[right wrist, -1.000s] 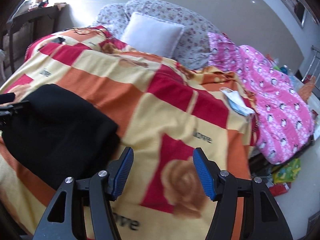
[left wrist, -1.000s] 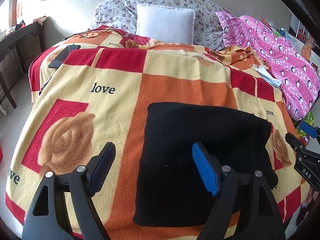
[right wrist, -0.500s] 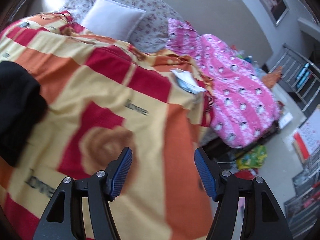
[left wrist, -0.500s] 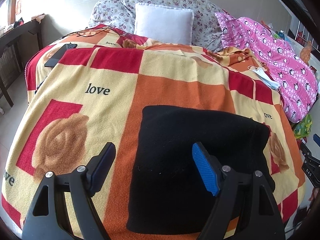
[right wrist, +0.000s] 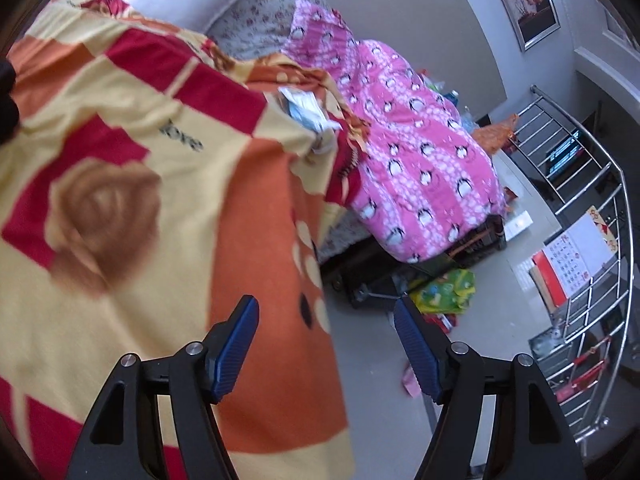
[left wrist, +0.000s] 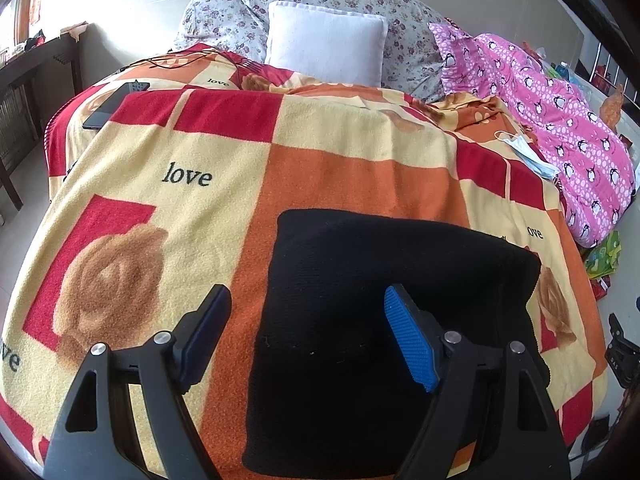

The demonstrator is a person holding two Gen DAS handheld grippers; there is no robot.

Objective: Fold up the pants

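Observation:
Black pants [left wrist: 360,300] lie folded into a rectangle on the patterned blanket [left wrist: 192,184] near the bed's front edge. My left gripper [left wrist: 306,316] hovers open above their near left part, nothing between its blue pads. My right gripper [right wrist: 326,328] points past the bed's right corner toward the floor; its jaws are opening and hold nothing. Only a sliver of the black pants [right wrist: 6,96] shows at the left edge of the right wrist view. Part of the right gripper [left wrist: 622,348] shows at the far right of the left wrist view.
A white pillow [left wrist: 324,44] and floral cushions sit at the bed's head. A pink penguin quilt [left wrist: 560,120] and a face mask [left wrist: 528,156] lie on the right. A phone [left wrist: 112,104] rests at the far left. Packets [right wrist: 444,292] lie on the floor beside a metal railing [right wrist: 580,208].
The right gripper swung right, away from the pants, off the bed corner toward the floor, and its jaws widened. The left gripper stayed nearly still and open.

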